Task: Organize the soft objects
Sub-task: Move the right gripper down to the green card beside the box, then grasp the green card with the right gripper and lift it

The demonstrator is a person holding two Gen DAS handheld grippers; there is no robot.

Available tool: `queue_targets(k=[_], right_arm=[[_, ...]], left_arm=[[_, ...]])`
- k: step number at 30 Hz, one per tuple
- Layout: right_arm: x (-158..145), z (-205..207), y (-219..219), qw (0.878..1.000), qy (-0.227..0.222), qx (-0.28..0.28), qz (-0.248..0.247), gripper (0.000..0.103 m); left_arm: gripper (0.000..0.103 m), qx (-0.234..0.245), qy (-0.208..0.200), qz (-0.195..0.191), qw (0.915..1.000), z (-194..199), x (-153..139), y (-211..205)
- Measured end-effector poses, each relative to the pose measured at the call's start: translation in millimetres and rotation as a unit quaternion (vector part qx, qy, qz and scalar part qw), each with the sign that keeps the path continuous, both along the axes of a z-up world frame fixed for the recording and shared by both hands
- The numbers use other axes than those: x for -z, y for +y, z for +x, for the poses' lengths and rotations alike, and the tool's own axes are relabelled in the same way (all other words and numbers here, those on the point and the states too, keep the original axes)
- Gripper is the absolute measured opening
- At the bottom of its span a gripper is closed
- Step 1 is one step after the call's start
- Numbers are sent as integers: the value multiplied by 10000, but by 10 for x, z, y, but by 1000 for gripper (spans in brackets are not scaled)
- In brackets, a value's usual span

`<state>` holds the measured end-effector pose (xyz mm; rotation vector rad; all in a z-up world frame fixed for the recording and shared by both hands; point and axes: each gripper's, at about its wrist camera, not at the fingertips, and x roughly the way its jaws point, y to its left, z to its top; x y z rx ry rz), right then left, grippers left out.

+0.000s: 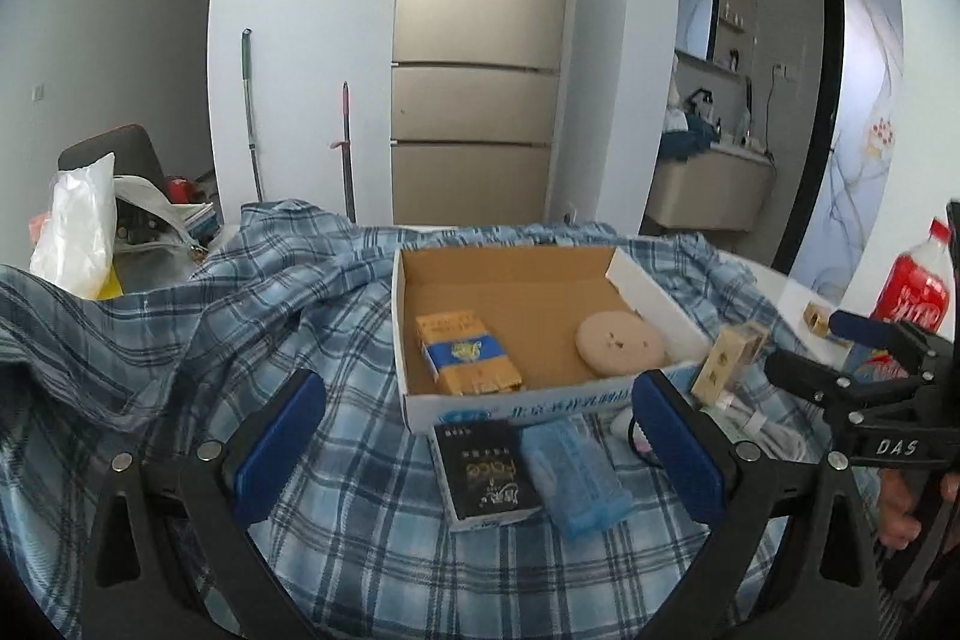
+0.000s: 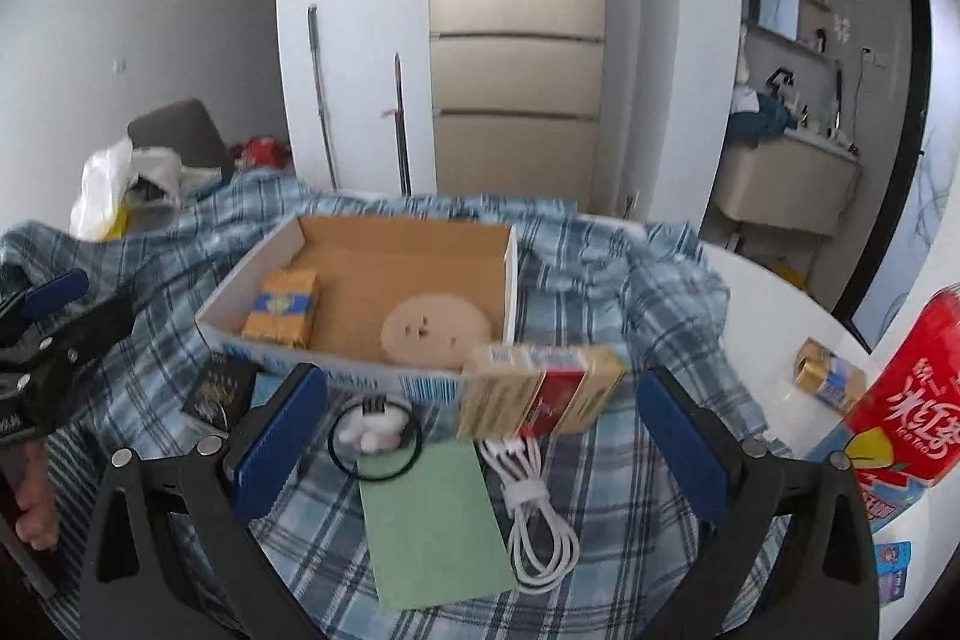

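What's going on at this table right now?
A person holds two grippers over a table covered by a plaid cloth. Both the left gripper and the right gripper are open and hold nothing. The cardboard box already contains a yellow packet and a round beige pad. A blue tissue pack and a white cable lie outside it.

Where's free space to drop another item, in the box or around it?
Inside the cardboard box, the back half is bare, behind the yellow pack and the round puff. The plaid cloth left of the box is open too. The box's front is crowded: black pack, blue tissue pack, white cable, green card.
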<state>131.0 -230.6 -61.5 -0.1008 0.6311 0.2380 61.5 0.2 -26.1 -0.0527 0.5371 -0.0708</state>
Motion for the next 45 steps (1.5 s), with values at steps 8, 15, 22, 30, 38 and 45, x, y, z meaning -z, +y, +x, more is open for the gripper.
queue_targets(k=[8, 15, 22, 30, 38, 45], right_arm=[[163, 76, 50, 9982, 519, -297, -5, 77], [352, 112, 178, 9937, 954, -512, -304, 77], [578, 183, 286, 9838, 1533, -763, -523, 77], [699, 249, 322, 9776, 1855, -782, -613, 77], [712, 274, 400, 9701, 1898, -1125, -1011, 77], [793, 336, 339, 9669, 2138, -1122, -828, 77]], left_arm=[[103, 47, 42, 62, 10000, 11, 49, -41], [103, 98, 165, 8, 9998, 35, 68, -42], [103, 56, 213, -48, 9997, 51, 76, -17], [103, 62, 240, -91, 9997, 55, 74, 3], [103, 192, 171, 62, 9997, 17, 72, -94], [103, 225, 240, 23, 9995, 31, 86, -101]])
